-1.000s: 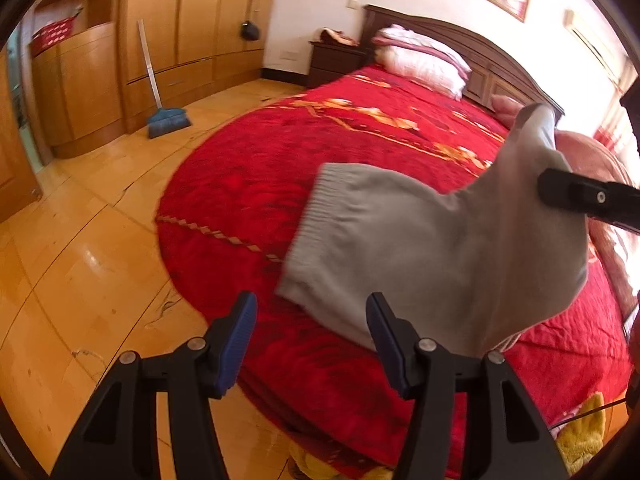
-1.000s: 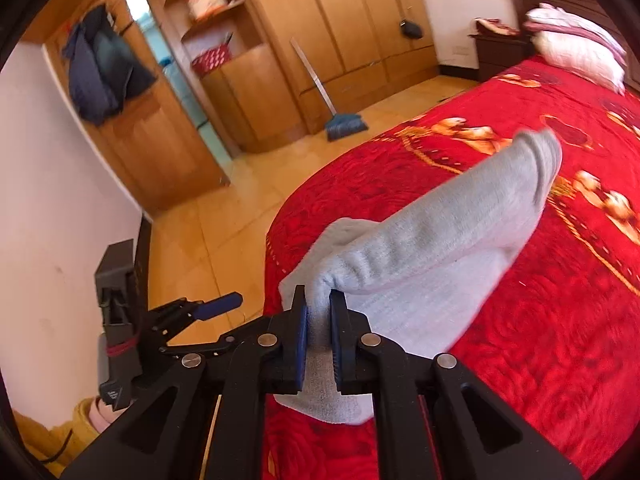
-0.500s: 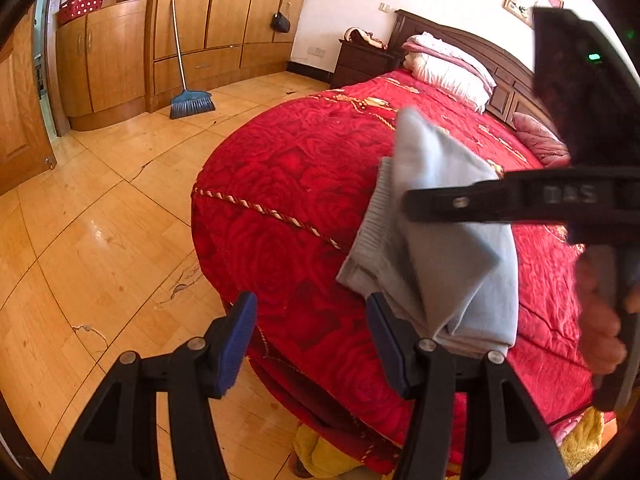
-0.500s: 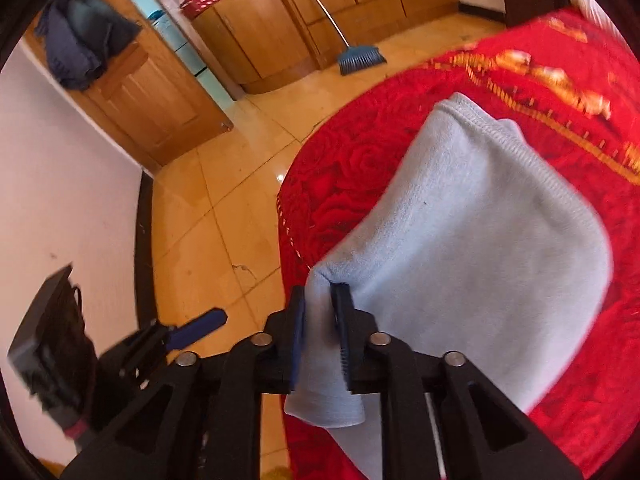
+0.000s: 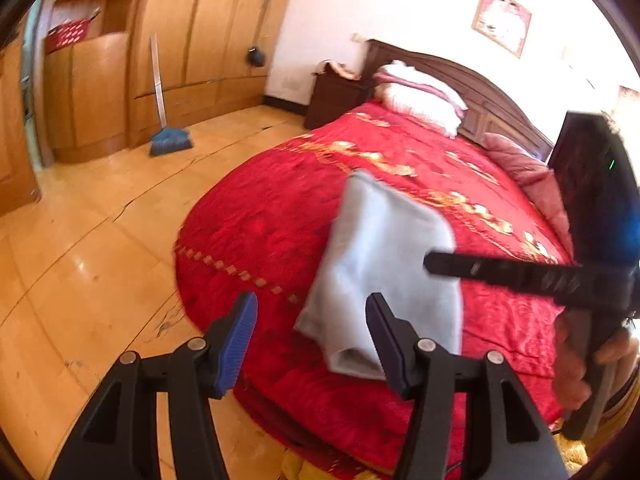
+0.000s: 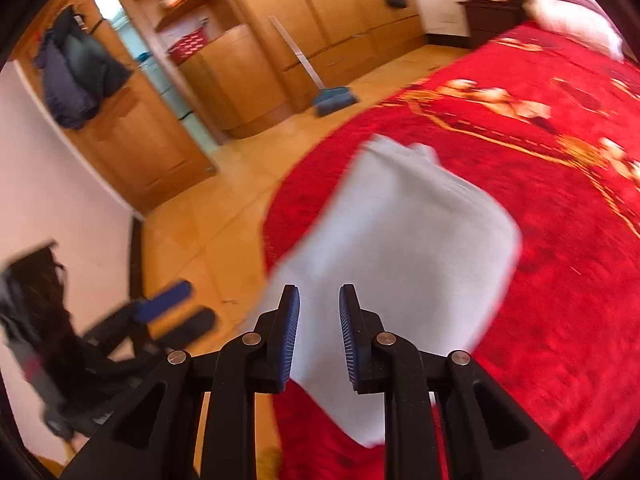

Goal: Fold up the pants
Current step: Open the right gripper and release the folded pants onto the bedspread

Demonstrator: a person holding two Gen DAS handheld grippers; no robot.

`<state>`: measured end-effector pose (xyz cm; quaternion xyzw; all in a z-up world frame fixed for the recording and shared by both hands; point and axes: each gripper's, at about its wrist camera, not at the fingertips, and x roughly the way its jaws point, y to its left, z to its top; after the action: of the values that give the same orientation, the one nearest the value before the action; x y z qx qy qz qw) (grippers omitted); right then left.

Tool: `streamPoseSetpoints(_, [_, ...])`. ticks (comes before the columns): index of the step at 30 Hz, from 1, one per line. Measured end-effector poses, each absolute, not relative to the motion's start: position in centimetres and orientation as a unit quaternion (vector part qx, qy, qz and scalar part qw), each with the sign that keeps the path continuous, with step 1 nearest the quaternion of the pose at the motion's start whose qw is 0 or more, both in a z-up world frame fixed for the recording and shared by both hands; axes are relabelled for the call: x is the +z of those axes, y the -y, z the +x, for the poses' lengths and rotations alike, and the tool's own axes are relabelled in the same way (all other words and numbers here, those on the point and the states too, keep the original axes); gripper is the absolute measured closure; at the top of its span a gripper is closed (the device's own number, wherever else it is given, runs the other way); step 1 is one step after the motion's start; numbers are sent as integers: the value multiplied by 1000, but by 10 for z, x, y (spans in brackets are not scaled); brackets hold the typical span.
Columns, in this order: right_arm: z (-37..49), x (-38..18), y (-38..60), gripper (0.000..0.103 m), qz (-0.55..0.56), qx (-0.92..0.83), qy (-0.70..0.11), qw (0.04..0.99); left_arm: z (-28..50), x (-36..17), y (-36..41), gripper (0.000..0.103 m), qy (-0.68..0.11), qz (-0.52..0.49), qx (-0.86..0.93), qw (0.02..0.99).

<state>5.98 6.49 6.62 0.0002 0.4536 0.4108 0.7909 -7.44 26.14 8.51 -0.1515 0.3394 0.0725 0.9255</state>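
The light grey pants [image 5: 384, 264] lie folded in a compact stack near the foot edge of the red bed [image 5: 260, 232]. In the right wrist view the pants [image 6: 400, 248] spread just beyond my right gripper [image 6: 320, 296], whose blue pads stand a little apart and press on nothing. From the left wrist view, that right gripper [image 5: 480, 270] reaches in from the right over the stack. My left gripper [image 5: 311, 304] hovers before the bed edge, left of the pants; its jaws are closing with nothing between them. It also shows blurred at the lower left [image 6: 172, 304].
Wooden floor [image 5: 100, 260] lies left of the bed. A blue broom [image 5: 170, 140] leans on the wardrobe [image 5: 200, 40]. Pillows [image 5: 420, 92] and a headboard sit at the far end. A person's hand [image 5: 576, 364] holds the right tool. Yellow cloth [image 5: 296, 468] lies under the bed edge.
My right gripper has let go of the pants fold and its jaws have parted. The lifted fold has come down, and the pants now lie stacked on the bed. The left gripper rose slightly.
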Motion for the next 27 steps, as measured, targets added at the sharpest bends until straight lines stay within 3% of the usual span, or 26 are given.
streamPoseSetpoints(3, [59, 58, -55, 81, 7, 395, -463, 793, -60, 90, -244, 69, -347, -135, 32, 928])
streamPoseSetpoints(7, [58, 42, -50, 81, 9, 388, -478, 788, -37, 79, -227, 76, -369, -117, 5, 922])
streamPoseSetpoints(16, [58, 17, -57, 82, 3, 396, -486, 779, -8, 16, -247, 84, -441, -144, 41, 885])
streamPoseSetpoints(27, [91, 58, -45, 82, 25, 356, -424, 832, 22, 66, -247, 84, -390, -125, 20, 912])
